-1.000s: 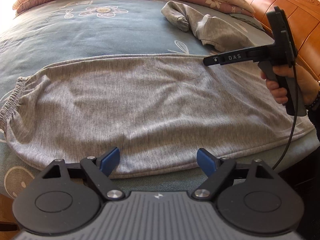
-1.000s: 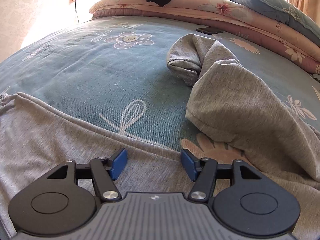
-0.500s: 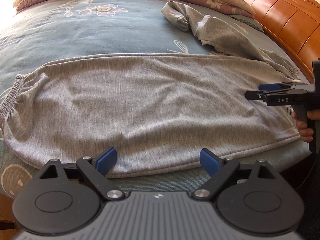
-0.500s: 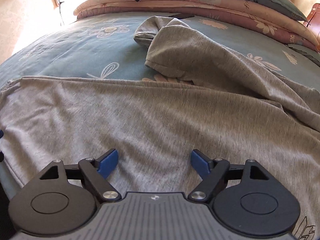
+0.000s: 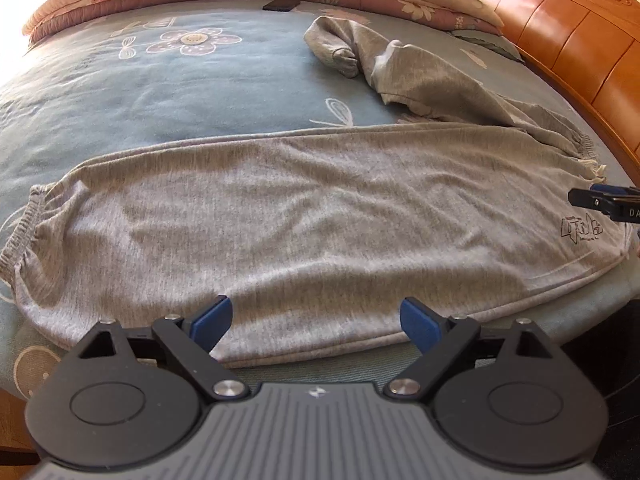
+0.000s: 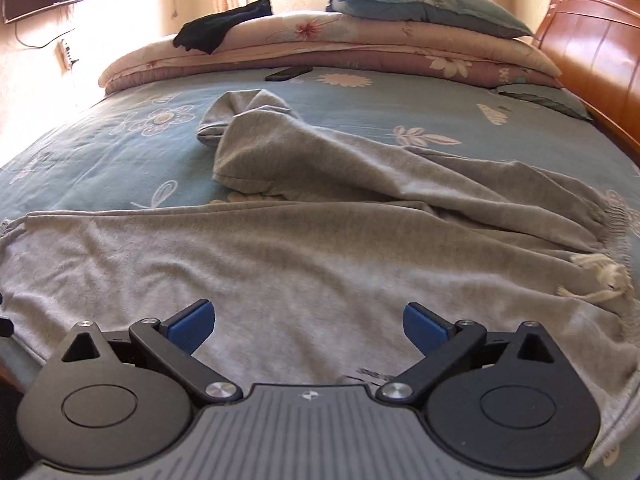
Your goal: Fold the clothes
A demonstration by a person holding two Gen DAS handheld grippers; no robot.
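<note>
Grey sweatpants (image 5: 304,216) lie across the near side of the blue flowered bed. One leg is spread flat from the cuff (image 5: 24,220) on the left to the waistband (image 5: 580,152) on the right. The other leg (image 6: 304,148) is crumpled and stretches away toward the pillows. My left gripper (image 5: 316,320) hovers open over the near edge of the flat leg, nothing between its blue pads. My right gripper (image 6: 310,326) is over the waist end, its jaws still opening and empty; its tip (image 5: 600,200) shows at the right edge of the left wrist view.
Folded quilts (image 6: 360,48) and a blue pillow (image 6: 424,4) are stacked at the far side, with a black garment (image 6: 224,28) on them. A dark phone (image 6: 288,73) lies on the sheet. A wooden headboard (image 5: 568,36) runs along the right. The bed's edge is right below both grippers.
My right gripper has swung from the middle of the flat leg to the waist end and opened wider. The left gripper drew back slightly, so more of the pants shows.
</note>
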